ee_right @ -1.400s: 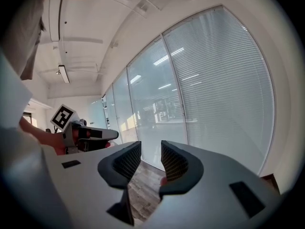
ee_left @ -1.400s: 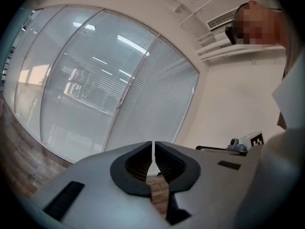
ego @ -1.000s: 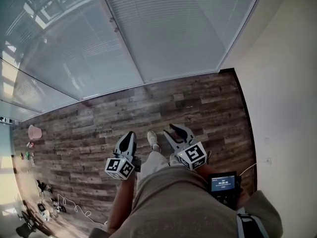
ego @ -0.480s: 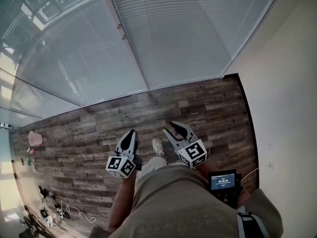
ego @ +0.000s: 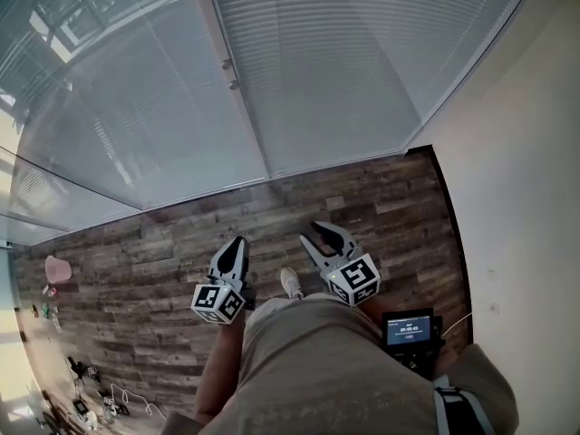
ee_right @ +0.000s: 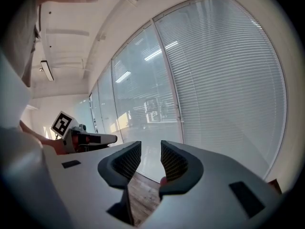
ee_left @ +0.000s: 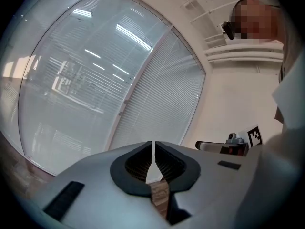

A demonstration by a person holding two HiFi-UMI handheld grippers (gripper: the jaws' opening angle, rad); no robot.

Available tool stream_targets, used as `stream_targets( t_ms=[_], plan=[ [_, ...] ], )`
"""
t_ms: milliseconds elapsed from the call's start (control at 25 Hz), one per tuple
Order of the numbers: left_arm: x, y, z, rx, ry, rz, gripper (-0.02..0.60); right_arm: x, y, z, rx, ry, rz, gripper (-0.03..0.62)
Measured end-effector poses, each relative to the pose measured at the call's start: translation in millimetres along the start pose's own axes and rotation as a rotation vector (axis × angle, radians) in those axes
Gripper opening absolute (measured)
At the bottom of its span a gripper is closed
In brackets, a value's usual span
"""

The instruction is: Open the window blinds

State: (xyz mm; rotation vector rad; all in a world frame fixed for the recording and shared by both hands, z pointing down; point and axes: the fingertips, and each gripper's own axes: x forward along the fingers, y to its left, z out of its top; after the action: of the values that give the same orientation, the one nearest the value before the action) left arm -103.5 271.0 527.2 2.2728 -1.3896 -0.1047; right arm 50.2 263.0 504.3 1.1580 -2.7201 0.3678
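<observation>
White slatted blinds (ego: 362, 53) hang shut behind the glass panels of a window wall, with a second panel (ego: 118, 107) to the left. Two small knobs (ego: 228, 66) sit on the frame post between the panels; one knob (ee_left: 122, 108) also shows in the left gripper view. My left gripper (ego: 233, 246) is held low over the floor, its jaws shut with nothing between them (ee_left: 153, 149). To its right, my right gripper (ego: 328, 236) stands open and empty (ee_right: 150, 149). Both point at the window wall and are well short of it.
A wood-plank floor (ego: 381, 207) runs up to the glass. A white wall (ego: 517, 198) closes the right side. A pink object (ego: 60, 268) and cables (ego: 91, 397) lie at the far left. The person's shoe (ego: 291, 282) shows between the grippers, and a small screen device (ego: 409, 331) hangs at the hip.
The person has stepped toward the window wall, and both grippers have come nearer to it. The frame post with its knobs has slid lower in the view. Neither gripper's jaws have changed.
</observation>
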Motion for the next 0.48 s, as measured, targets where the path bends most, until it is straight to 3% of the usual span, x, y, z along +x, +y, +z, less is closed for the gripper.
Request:
stream_targets(
  t_ms=[480],
  plan=[
    [29,63,29,0.003,-0.004,-0.028,0.031,71,-4,12,-0.013,-0.007,-0.020,0.135]
  ],
)
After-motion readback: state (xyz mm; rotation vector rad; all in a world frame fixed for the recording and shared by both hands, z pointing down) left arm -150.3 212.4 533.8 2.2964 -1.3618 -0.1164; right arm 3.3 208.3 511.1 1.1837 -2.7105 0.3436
